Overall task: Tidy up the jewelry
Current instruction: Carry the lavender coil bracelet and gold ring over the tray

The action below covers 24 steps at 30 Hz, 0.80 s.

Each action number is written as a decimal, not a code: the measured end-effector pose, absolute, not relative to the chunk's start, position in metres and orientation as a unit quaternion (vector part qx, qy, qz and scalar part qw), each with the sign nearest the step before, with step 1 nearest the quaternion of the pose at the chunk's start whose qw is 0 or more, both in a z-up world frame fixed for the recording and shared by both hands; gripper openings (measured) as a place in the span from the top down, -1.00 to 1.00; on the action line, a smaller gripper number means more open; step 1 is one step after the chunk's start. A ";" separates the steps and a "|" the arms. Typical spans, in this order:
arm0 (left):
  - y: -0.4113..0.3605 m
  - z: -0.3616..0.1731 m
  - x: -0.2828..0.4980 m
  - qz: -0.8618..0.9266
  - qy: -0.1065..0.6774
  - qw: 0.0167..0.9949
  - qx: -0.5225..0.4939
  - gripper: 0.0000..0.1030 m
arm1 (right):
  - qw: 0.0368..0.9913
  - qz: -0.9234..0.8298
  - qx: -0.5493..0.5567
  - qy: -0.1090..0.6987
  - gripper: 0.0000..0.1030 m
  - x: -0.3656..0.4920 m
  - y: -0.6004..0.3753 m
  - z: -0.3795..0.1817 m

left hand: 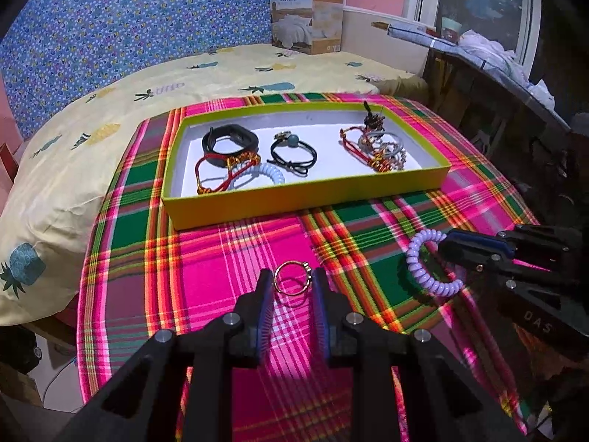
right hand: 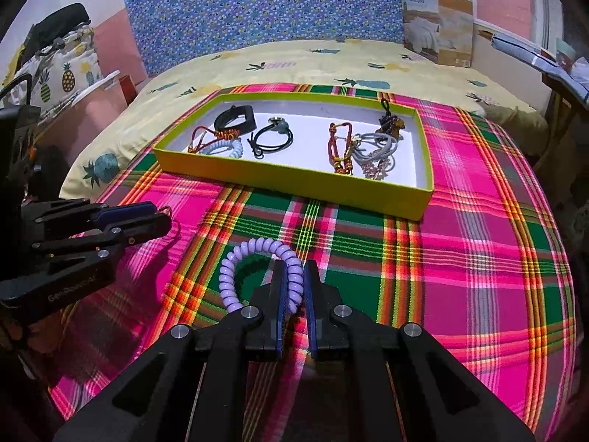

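A yellow-green tray [left hand: 305, 199] [right hand: 294, 188] on the plaid cloth holds several bracelets and hair ties: a black band [left hand: 230, 140], a black tie with a bead [left hand: 292, 149], a white coil [left hand: 263, 176], red cords [left hand: 217, 175] and a grey tangle [left hand: 383, 145]. My left gripper [left hand: 292, 280] is shut on a gold ring [left hand: 292, 283], held between its fingertips just above the cloth. My right gripper [right hand: 294, 276] [left hand: 452, 246] is shut on a lilac coil hair tie [right hand: 257, 261] [left hand: 429, 265], right of the left gripper.
The plaid cloth [left hand: 206, 265] covers a small table against a bed with a pineapple-print sheet [left hand: 92, 140]. A cardboard box [left hand: 309, 18] stands on the bed at the back. A dark shelf [left hand: 497, 84] lies to the right.
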<state>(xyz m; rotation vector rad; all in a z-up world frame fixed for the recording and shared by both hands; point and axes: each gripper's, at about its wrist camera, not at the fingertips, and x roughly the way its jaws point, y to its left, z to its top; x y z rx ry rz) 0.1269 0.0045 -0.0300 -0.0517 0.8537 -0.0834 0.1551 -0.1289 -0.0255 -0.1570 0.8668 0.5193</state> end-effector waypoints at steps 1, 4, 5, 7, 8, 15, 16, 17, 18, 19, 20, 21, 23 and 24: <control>0.005 -0.028 0.126 -0.042 0.412 0.910 -0.026 0.57 | 0.873 0.249 -0.075 0.413 0.83 0.155 -0.129 -0.024; 0.006 -0.021 0.126 -0.045 0.407 0.912 -0.030 0.56 | 0.876 0.249 -0.074 0.407 0.83 0.154 -0.130 -0.018; 0.006 -0.018 0.127 -0.046 0.405 0.913 -0.030 0.56 | 0.876 0.249 -0.074 0.406 0.83 0.154 -0.130 -0.017; 0.007 -0.014 0.129 -0.047 0.401 0.914 -0.029 0.56 | 0.879 0.249 -0.074 0.401 0.83 0.155 -0.131 -0.011; 0.007 -0.012 0.131 -0.048 0.400 0.915 -0.028 0.56 | 0.880 0.248 -0.075 0.398 0.83 0.157 -0.131 -0.009; 0.009 0.000 0.149 -0.053 0.392 0.918 -0.026 0.56 | 0.887 0.249 -0.082 0.380 0.82 0.169 -0.128 0.008; 0.010 0.002 0.152 -0.053 0.391 0.919 -0.026 0.56 | 0.888 0.249 -0.083 0.378 0.82 0.172 -0.127 0.010; 0.011 0.003 0.156 -0.053 0.389 0.919 -0.025 0.56 | 0.889 0.248 -0.083 0.376 0.82 0.176 -0.127 0.012; 0.012 0.005 0.159 -0.052 0.388 0.920 -0.024 0.56 | 0.889 0.248 -0.081 0.377 0.82 0.180 -0.127 0.012; 0.012 0.006 0.163 -0.052 0.387 0.920 -0.024 0.56 | 0.889 0.248 -0.079 0.377 0.82 0.183 -0.128 0.013; 0.013 0.008 0.167 -0.052 0.386 0.921 -0.024 0.56 | 0.889 0.248 -0.077 0.377 0.82 0.187 -0.128 0.014; 0.014 0.009 0.171 -0.052 0.385 0.921 -0.024 0.56 | 0.889 0.248 -0.076 0.377 0.82 0.192 -0.128 0.014; 0.014 0.011 0.178 -0.052 0.383 0.922 -0.022 0.57 | 0.890 0.245 -0.074 0.378 0.82 0.201 -0.128 0.015; 0.014 0.012 0.184 -0.053 0.383 0.922 -0.020 0.56 | 0.890 0.244 -0.074 0.379 0.82 0.206 -0.127 0.015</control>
